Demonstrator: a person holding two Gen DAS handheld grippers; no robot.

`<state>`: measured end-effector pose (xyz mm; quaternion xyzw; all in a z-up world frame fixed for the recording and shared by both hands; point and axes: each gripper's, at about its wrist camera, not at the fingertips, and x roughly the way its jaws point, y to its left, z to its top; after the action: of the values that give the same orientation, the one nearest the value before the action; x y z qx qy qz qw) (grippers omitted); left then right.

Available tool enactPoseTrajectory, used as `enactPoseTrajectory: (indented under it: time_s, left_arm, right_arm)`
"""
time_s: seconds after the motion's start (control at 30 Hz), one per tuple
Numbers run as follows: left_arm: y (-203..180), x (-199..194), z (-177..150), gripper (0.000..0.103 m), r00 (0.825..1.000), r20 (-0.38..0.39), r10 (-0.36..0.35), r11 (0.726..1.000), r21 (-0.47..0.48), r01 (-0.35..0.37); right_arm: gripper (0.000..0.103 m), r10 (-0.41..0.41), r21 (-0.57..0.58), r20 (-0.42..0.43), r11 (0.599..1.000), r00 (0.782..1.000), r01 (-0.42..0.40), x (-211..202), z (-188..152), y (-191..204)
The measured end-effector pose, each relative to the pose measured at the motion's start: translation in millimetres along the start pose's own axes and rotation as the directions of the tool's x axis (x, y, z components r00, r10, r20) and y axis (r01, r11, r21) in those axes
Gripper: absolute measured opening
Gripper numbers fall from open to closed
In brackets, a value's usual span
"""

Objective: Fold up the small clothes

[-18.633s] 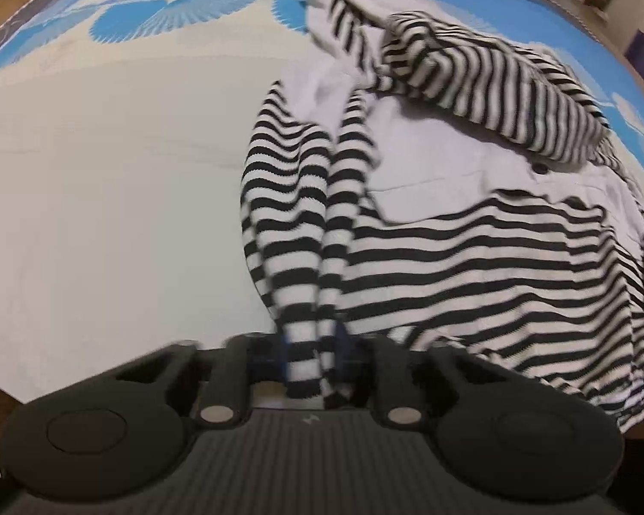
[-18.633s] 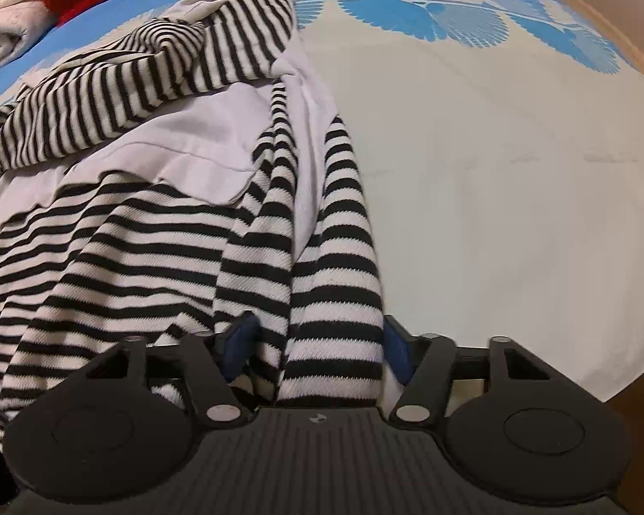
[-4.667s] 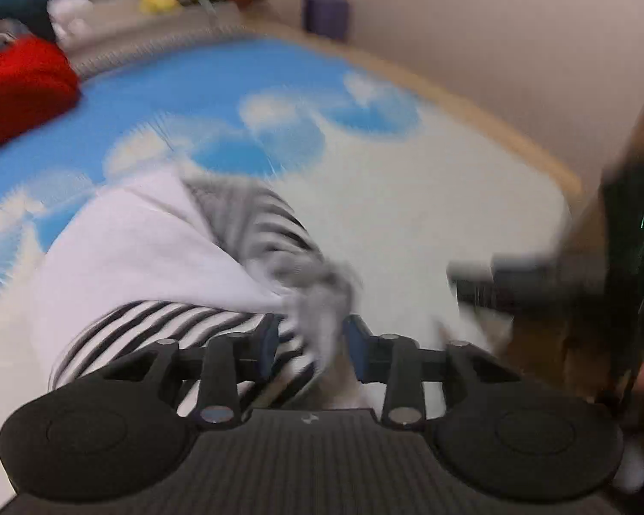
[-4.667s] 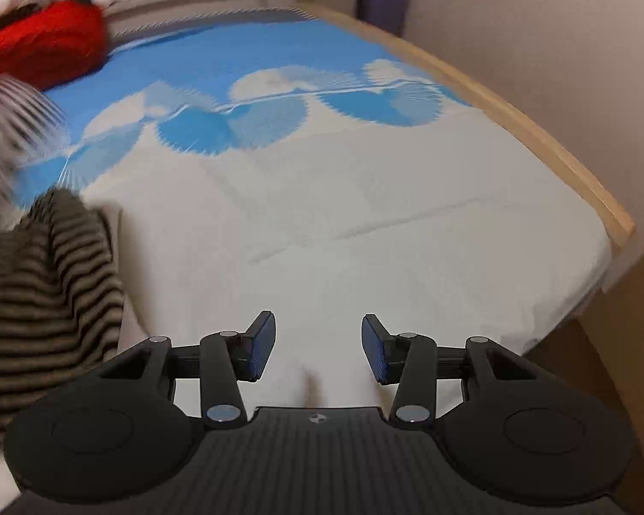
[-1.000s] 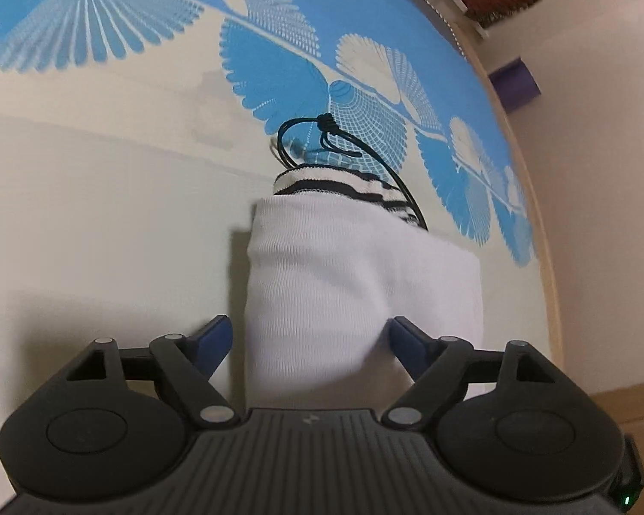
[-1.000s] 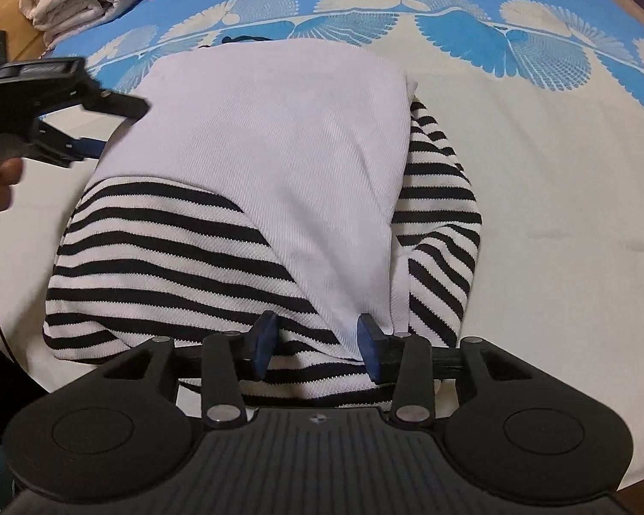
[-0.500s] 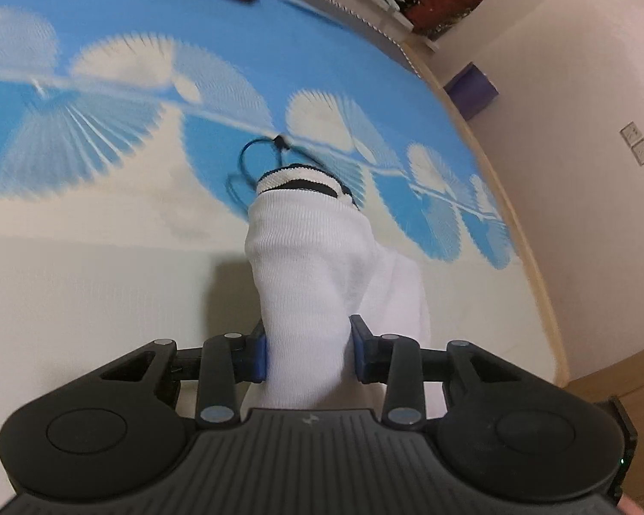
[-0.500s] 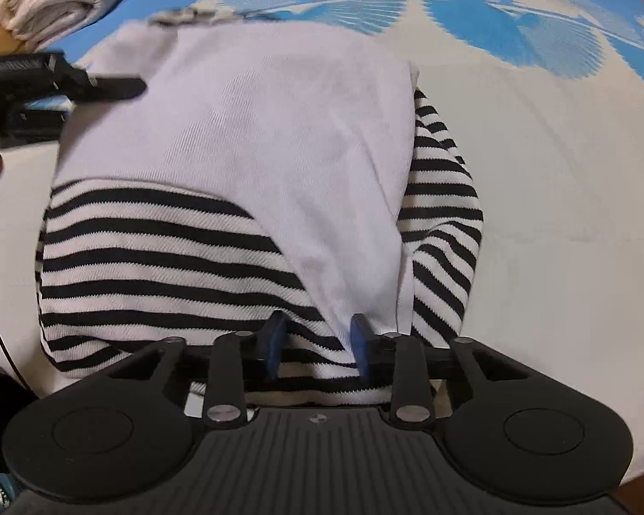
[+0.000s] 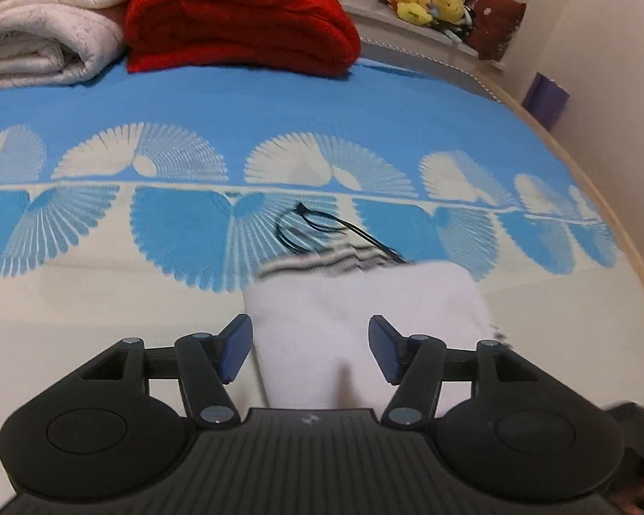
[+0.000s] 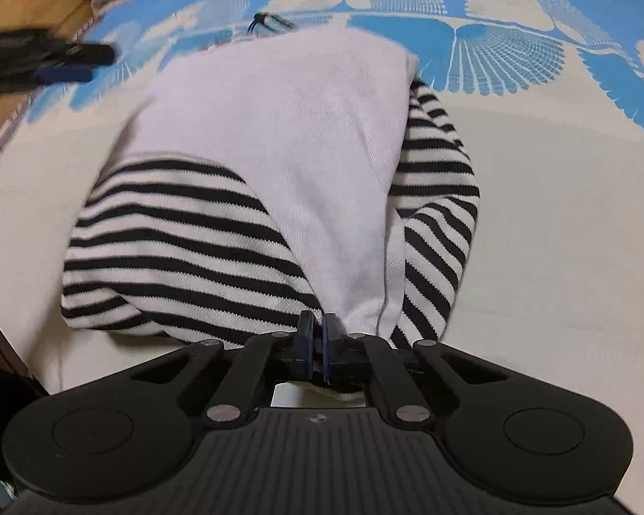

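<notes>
Right now your right gripper (image 10: 317, 334) has its blue pads pressed together on the near hem of the folded striped top (image 10: 279, 180), where the white panel meets the black-and-white stripes. Its jaws have just been closing, and a thin fold of the cloth sits pinched between them.

Your left gripper (image 9: 311, 354) stands spread, its two blue pads (image 9: 235, 352) on either side of the white end of the same garment without pressing on it. Those jaws have just been opening, and the cloth lies between them, free of both pads.

The top rests on the cream part of the bed sheet (image 9: 86, 292), just below the band of blue fan shapes, with a black cord (image 9: 322, 225) looped on the sheet at its far end. From the right wrist camera you see the white panel laid over the striped body, a striped sleeve curving out on the right side, and your left gripper blurred near the far left edge of the bed.

At the far edge of the bed sit a folded red blanket (image 9: 240, 17) and a rolled cream blanket (image 9: 43, 21) beside it.
</notes>
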<state>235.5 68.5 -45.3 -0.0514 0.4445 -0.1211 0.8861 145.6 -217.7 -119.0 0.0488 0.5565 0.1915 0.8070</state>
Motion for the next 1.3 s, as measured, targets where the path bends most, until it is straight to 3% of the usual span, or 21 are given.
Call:
enactPoseTrajectory:
  time_s: [0.1,0.2,0.23,0.27,0.3,0.33,0.37,0.4,0.47,0.53,0.57,0.6,0.67,0.7,0.83,0.93,1.03,1.07,1.17,1.23,1.3]
  left_arm:
    - [-21.2,-16.3,-12.4,0.063,1.000,-0.026,0.004,0.997,0.082,-0.002]
    - [-41.6,-11.2,-40.2,0.053,0.998,-0.063,-0.014,0.987,0.158,0.024]
    - [-45.2,-0.8,-55.5,0.046,0.994,-0.101,-0.031,0.983,0.175,0.048]
    - [-49.1,24.7,-75.2,0.041,0.973,-0.232,-0.005,0.974,0.221,0.058]
    - [-55.3,46.1,-92.1,0.041,0.944,-0.320,0.080,0.951,0.309,0.024]
    - [-65.8,51.8,-101.1,0.042,0.940,-0.306,0.152,0.905,0.425,-0.008]
    - [-76.1,48.9,-103.3,0.041,0.949,-0.264,0.174,0.865,0.502,-0.019]
    - [-78.4,45.6,-100.9,0.040,0.952,-0.257,0.165,0.868,0.496,-0.017]
    - [-68.0,40.3,-96.2,0.043,0.955,-0.269,0.129,0.910,0.416,-0.006]
    - [-54.7,36.1,-89.7,0.045,0.954,-0.286,0.087,0.944,0.329,0.012]
    - [-48.8,34.1,-84.8,0.046,0.955,-0.290,0.066,0.960,0.278,0.019]
    - [-41.7,31.0,-79.8,0.049,0.956,-0.291,0.034,0.976,0.214,0.030]
    - [-29.3,26.8,-73.2,0.066,0.962,-0.272,-0.008,0.993,0.111,0.040]
    - [-27.9,27.0,-67.6,0.066,0.964,-0.266,-0.017,0.996,0.084,0.041]
    - [-13.7,21.5,-56.5,0.072,0.971,-0.236,-0.031,0.999,-0.032,0.024]
    - [2.7,22.7,-53.6,0.072,0.970,-0.241,-0.012,0.994,-0.110,-0.015]
    - [11.7,23.9,-51.7,0.072,0.972,-0.233,0.002,0.990,-0.134,-0.034]
    - [14.3,24.6,-51.1,0.072,0.972,-0.235,0.002,0.989,-0.144,-0.037]
    - [21.6,28.0,-47.5,0.072,0.973,-0.230,0.000,0.985,-0.168,-0.040]
    - [25.8,29.8,-47.1,0.072,0.973,-0.230,-0.001,0.983,-0.181,-0.042]
    - [25.7,31.2,-46.4,0.072,0.974,-0.227,-0.005,0.981,-0.189,-0.039]
  right_arm:
    - [0.002,0.000,-0.008,0.002,1.000,1.000,0.000,-0.2,-0.8,1.8]
    - [0.002,-0.002,-0.019,0.006,1.000,1.000,0.002,0.3,-0.9,2.1]
    - [0.001,-0.004,-0.016,0.004,1.000,1.000,0.004,0.1,-2.7,0.6]
    - [0.001,-0.008,-0.016,0.000,1.000,1.000,0.008,-0.3,-5.1,-0.3]
    - [0.001,-0.012,-0.015,-0.003,1.000,1.000,0.012,-1.5,-7.6,-1.0]
    - [0.001,-0.011,-0.012,-0.005,1.000,1.000,0.011,-2.6,-8.4,-2.2]
    - [0.001,0.005,-0.005,-0.004,1.000,1.000,-0.005,-4.4,-9.3,-3.9]
    - [0.002,0.019,0.005,0.015,1.000,1.000,-0.019,-8.2,-8.7,-5.1]
    - [0.005,0.039,0.013,0.089,0.999,0.995,-0.041,-20.0,-2.7,-9.2]
    - [0.005,0.068,0.046,0.201,0.996,0.977,-0.079,-36.8,4.8,-14.7]
    - [0.013,0.088,0.075,0.264,0.991,0.961,-0.111,-43.9,9.9,-19.9]
    - [0.028,0.096,0.107,0.313,0.985,0.945,-0.135,-47.6,14.8,-25.5]
    - [0.051,0.057,0.197,0.387,0.970,0.920,-0.143,-46.5,26.0,-37.2]
    - [0.051,0.045,0.231,0.401,0.962,0.915,-0.149,-42.0,32.2,-42.1]
    - [0.051,0.052,0.323,0.397,0.927,0.916,-0.192,-10.4,61.6,-55.0]
    - [0.050,0.026,0.374,0.373,0.911,0.927,-0.176,18.4,80.6,-62.7]
    - [0.050,0.080,0.448,0.356,0.860,0.931,-0.245,43.3,92.7,-74.6]
    - [0.044,0.113,0.455,0.357,0.846,0.927,-0.278,48.5,94.8,-74.5]
    - [0.008,0.174,0.423,0.359,0.846,0.917,-0.326,52.6,103.0,-72.8]
    - [0.004,0.151,0.399,0.373,0.865,0.916,-0.305,47.6,105.2,-73.0]
    - [0.002,0.064,0.453,0.391,0.855,0.918,-0.252,41.6,103.7,-82.2]
